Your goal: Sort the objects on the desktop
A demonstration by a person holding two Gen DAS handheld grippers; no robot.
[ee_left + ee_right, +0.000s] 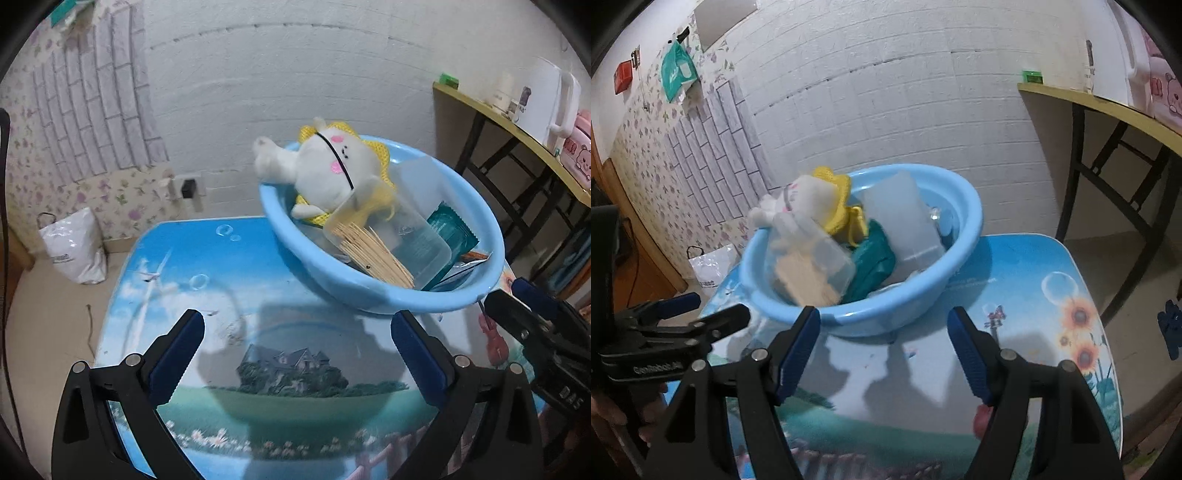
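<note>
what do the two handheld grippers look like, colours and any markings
Both the left gripper and the right gripper have black angular plastic arms, blue ribbed pads on the fingers, and round silver pivot screws. White lettering is printed on each black body, too blurred to read with confidence. No sleeves or cables are visible.

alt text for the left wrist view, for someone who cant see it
A light blue basin on a picture-printed table holds a white plush toy, a clear box of wooden sticks and a teal packet. The left gripper stands open and empty in front of it, and the right gripper shows at the right edge.
</note>
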